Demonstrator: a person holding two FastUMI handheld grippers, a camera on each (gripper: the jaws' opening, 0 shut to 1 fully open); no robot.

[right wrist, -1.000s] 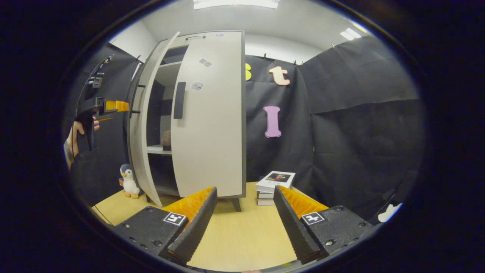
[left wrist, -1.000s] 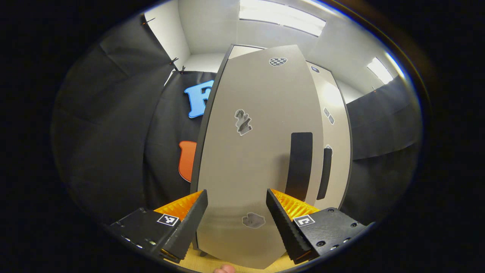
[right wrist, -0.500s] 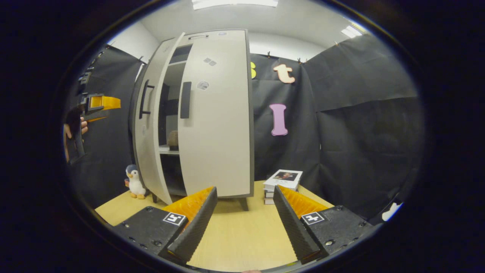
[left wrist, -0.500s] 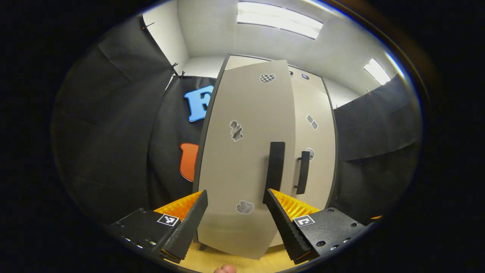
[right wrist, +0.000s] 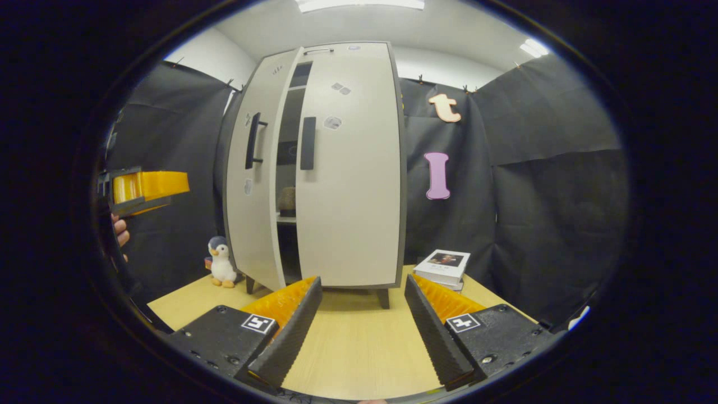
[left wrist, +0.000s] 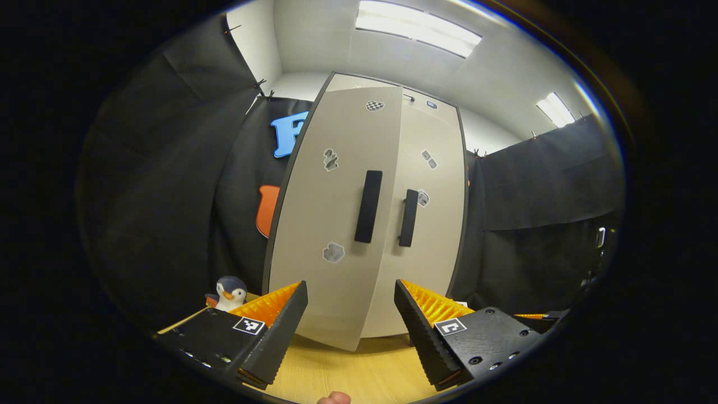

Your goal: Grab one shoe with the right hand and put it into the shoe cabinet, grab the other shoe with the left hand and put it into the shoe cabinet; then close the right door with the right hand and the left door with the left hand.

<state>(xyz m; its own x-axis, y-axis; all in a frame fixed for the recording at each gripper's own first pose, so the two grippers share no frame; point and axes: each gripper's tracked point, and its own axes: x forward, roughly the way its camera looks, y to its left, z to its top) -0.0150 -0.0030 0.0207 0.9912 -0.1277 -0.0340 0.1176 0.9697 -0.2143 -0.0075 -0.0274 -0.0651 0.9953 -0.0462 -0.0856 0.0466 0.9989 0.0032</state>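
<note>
Your left gripper (left wrist: 350,314) sits at 6 o'clock, fingers wide and holding nothing, levelled at the left door (left wrist: 331,224) ahead at 12, probably to push it. That door stands slightly ajar; the right door (right wrist: 348,168) looks shut. Your right gripper (right wrist: 362,314), also wide and unloaded, hangs back over the table (right wrist: 359,348). Through the gap, a shoe (right wrist: 287,199) rests on a shelf.

Left door (right wrist: 255,185) ajar, leaving a narrow gap beside right door (right wrist: 350,168).
</note>
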